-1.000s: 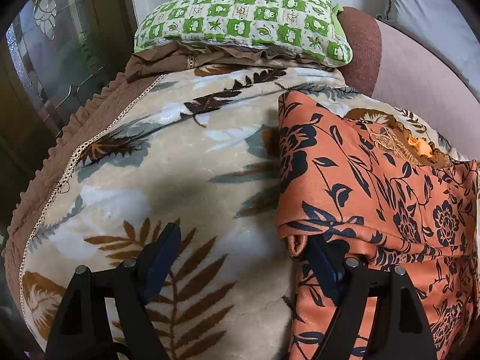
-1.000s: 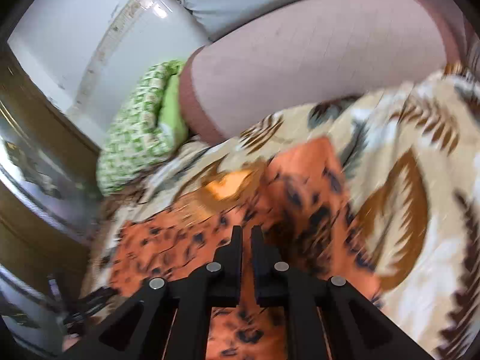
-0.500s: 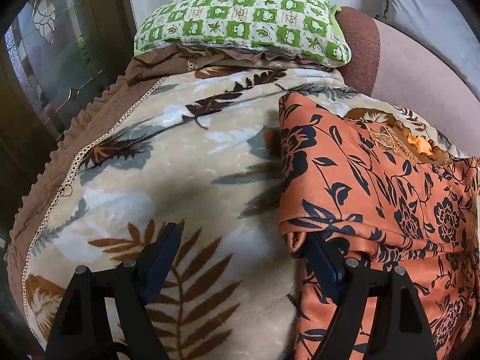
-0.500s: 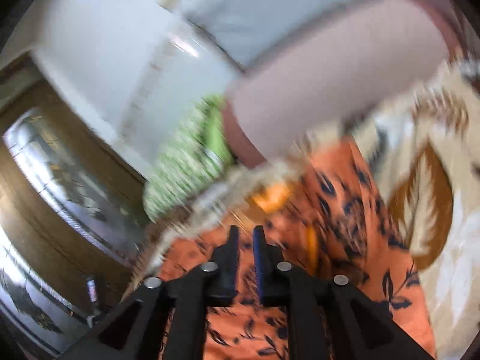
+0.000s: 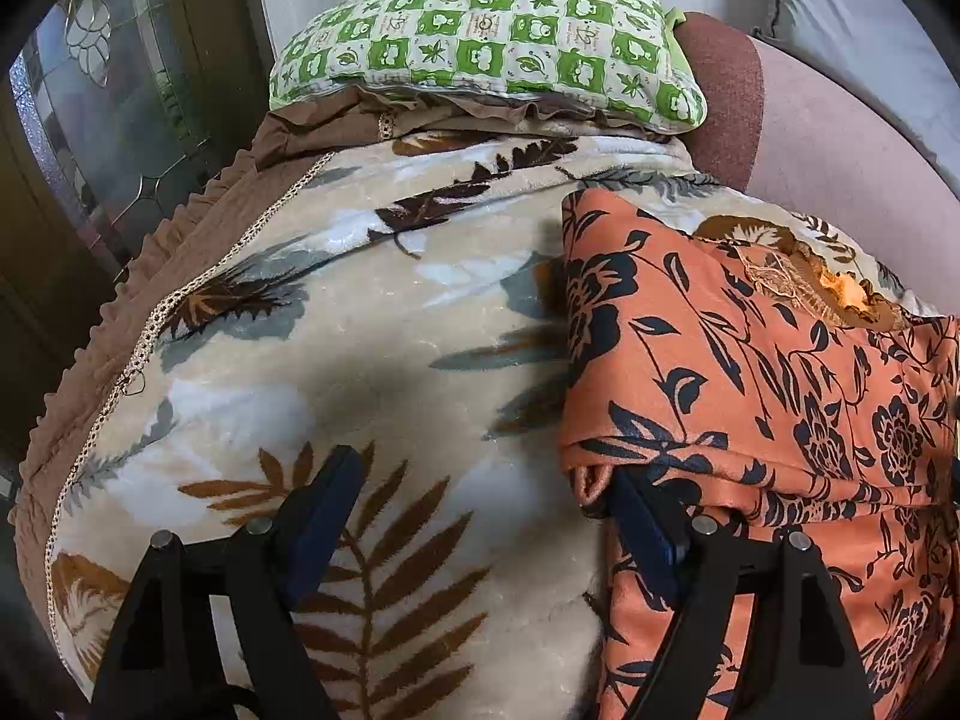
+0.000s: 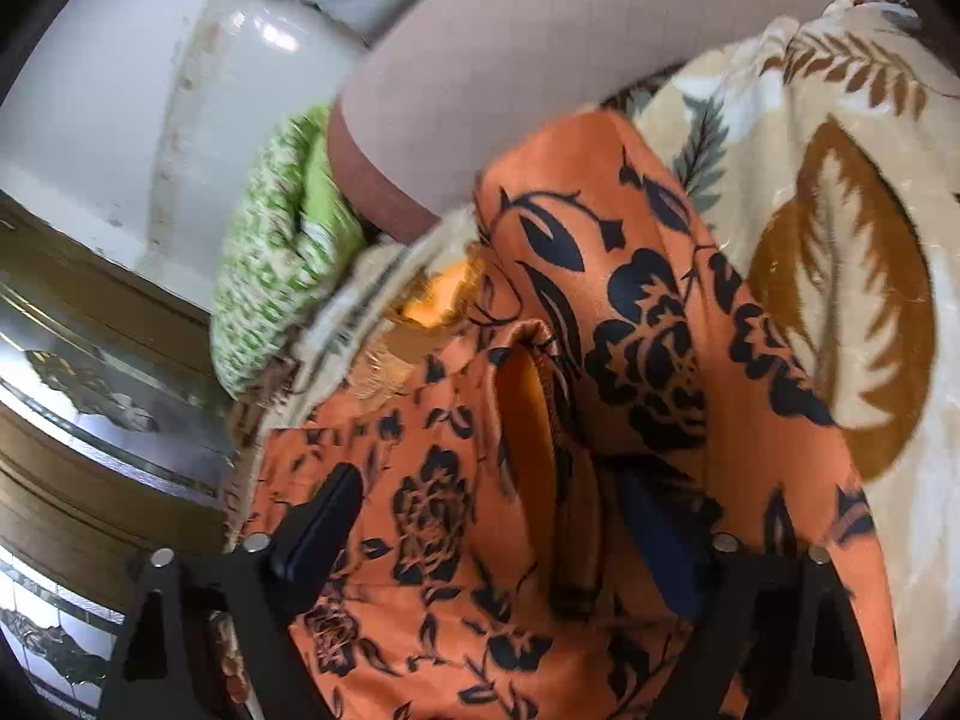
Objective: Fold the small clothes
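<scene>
An orange garment with a black flower print [image 5: 750, 372] lies partly folded on a cream leaf-patterned blanket [image 5: 360, 312]. My left gripper [image 5: 480, 516] is open, low over the blanket, its right finger tucked under the garment's folded left edge. In the right wrist view the same garment [image 6: 630, 312] fills the middle, with a raised fold running down it. My right gripper [image 6: 486, 528] is open just over the garment, its right finger partly hidden by the fold.
A green checked pillow [image 5: 492, 36] lies at the far end of the blanket and also shows in the right wrist view [image 6: 270, 258]. A pink sofa back [image 5: 840, 144] rises behind, with a grey cushion [image 5: 870, 18]. A dark glass door [image 5: 108, 96] stands at the left.
My right gripper was shut and is now open wide; it swung and the garment sits closer under it. My left gripper stays put.
</scene>
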